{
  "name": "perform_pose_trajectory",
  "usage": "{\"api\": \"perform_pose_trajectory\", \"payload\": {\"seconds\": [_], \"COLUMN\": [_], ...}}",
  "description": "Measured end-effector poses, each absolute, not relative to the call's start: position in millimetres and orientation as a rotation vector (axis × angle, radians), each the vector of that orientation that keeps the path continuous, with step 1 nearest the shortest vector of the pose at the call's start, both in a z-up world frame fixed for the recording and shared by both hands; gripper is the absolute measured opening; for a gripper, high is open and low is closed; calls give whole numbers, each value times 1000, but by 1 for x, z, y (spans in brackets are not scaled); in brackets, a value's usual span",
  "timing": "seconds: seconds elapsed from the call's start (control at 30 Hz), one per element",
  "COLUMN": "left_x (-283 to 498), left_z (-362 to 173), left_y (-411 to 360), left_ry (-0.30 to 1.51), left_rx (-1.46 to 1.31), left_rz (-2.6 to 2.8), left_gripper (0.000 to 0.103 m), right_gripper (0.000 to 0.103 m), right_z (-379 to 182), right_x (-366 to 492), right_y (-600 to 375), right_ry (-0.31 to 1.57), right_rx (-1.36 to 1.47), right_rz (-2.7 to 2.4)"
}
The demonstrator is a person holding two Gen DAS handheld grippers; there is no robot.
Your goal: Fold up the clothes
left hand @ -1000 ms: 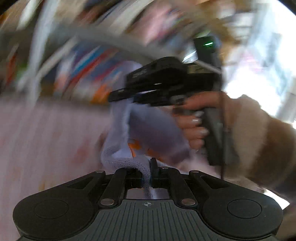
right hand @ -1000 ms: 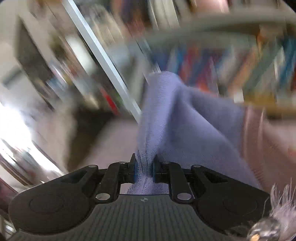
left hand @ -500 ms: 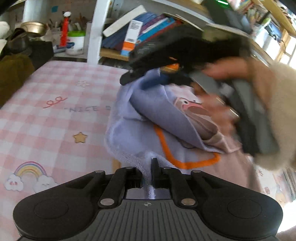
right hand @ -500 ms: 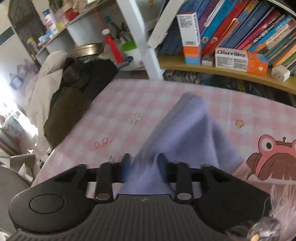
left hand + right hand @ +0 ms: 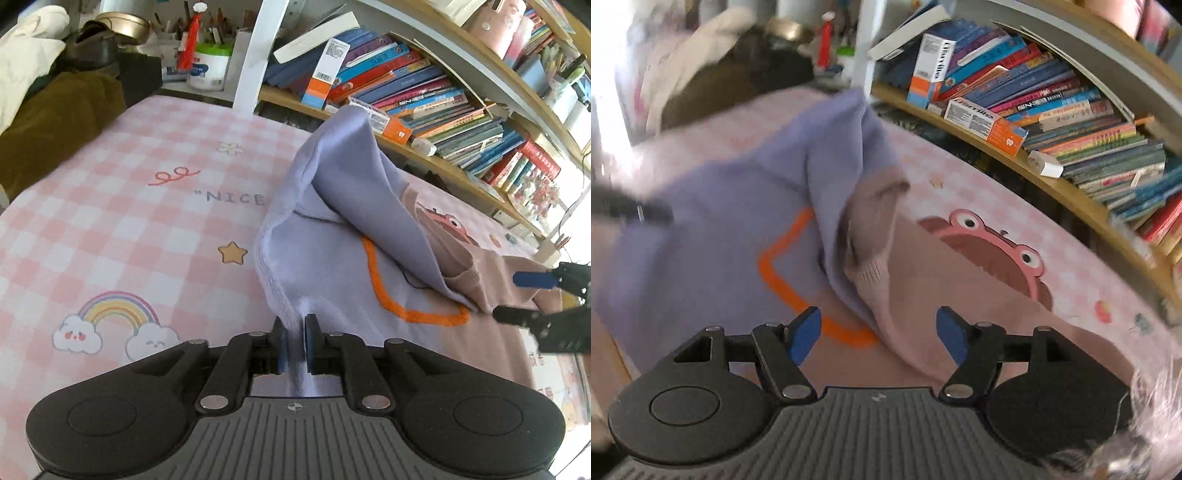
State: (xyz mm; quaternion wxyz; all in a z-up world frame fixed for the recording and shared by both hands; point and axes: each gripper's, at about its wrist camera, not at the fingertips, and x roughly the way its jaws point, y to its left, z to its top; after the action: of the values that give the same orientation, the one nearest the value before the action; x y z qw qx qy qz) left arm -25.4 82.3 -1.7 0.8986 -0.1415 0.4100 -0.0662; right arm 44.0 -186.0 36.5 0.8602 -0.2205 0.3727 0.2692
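Left wrist view: the left gripper (image 5: 294,341) is clamped on the near hem of the lilac sweater (image 5: 343,206), and the cloth runs up between its 2 blue pads (image 5: 309,343). The sweater lies on the pink checked tablecloth (image 5: 129,229), with 1 fold standing up in a peak in front of the bookshelf (image 5: 436,110). An orange outline (image 5: 406,310) shows on the flat part, and a dusty-pink sleeve (image 5: 461,269) sticks out from under the raised fold. The right gripper (image 5: 517,297) sits right of the sweater, past the sleeve, its fingers apart.

Right wrist view: the right gripper (image 5: 879,330) has its jaws opening, the blue pads (image 5: 805,332) wide apart and clear of the cloth. The sweater (image 5: 713,206) lies beyond them, left of the bookshelf (image 5: 1052,118), with the pink sleeve (image 5: 875,258) trailing toward the gap.
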Motion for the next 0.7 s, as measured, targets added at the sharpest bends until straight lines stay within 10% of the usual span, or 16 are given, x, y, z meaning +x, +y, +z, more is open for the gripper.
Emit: {"api": "perform_pose_trajectory", "payload": {"seconds": [0.2, 0.3, 0.7], "left_x": [-24, -25, -18], "left_z": [-12, -18, -9], "left_y": [75, 76, 76], "left_ry": [890, 916, 905], "left_rx": [-316, -340, -257], "left_rz": [-93, -89, -6], "left_gripper": [13, 8, 5], "right_gripper": [49, 7, 11], "right_z": [2, -5, 63], "right_x": [44, 64, 218], "right_y": [-170, -171, -190], "right_ry": [666, 749, 644], "right_rx": [-727, -729, -450], "right_rz": [548, 618, 313]}}
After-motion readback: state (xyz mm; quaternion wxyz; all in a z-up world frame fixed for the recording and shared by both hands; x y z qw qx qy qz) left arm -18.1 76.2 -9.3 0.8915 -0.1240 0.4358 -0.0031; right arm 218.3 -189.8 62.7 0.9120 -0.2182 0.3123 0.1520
